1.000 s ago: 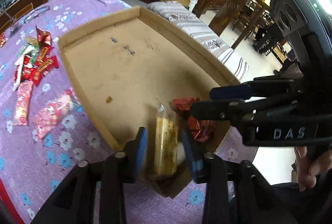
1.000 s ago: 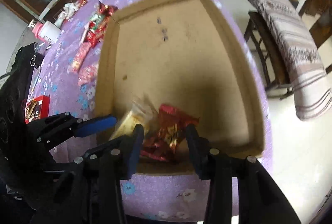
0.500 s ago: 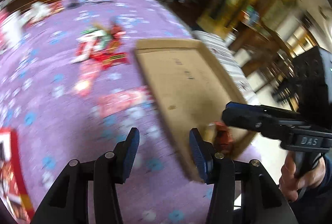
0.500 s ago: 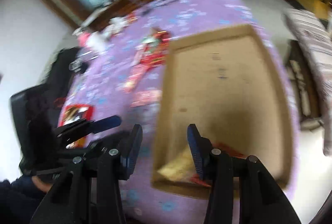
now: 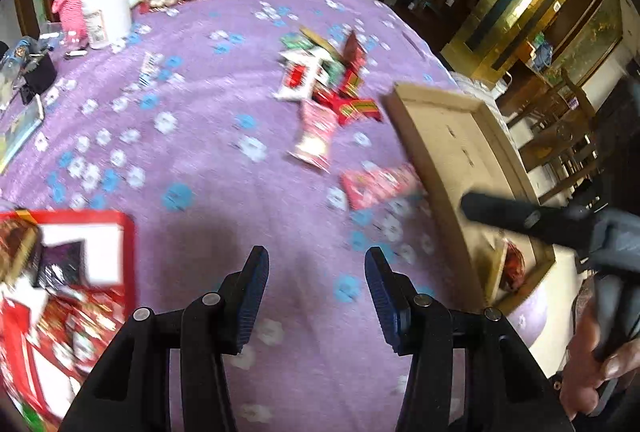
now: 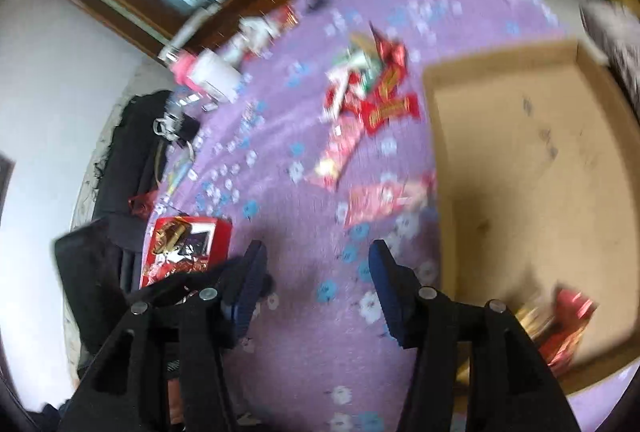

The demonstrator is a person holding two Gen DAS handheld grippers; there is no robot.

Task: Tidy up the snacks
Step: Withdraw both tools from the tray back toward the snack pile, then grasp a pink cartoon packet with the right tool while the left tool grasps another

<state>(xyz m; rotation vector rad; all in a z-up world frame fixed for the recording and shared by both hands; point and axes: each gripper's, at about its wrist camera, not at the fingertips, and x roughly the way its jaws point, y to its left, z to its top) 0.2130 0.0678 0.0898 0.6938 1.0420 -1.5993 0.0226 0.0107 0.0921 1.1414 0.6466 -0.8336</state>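
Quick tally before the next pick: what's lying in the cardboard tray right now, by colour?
Red snack pack: 1
Yellowish snack pack: 1
Total in the cardboard tray: 2, as far as the blur lets me tell.

Left tool (image 5: 314,290) open, empty; right tool (image 6: 318,282) opening, empty.

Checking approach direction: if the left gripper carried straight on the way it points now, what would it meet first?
Likely just the bare purple tablecloth: nothing lies between the left gripper's jaws. The flat red snack packet sits off to the right of that line, though blur makes depth uncertain.
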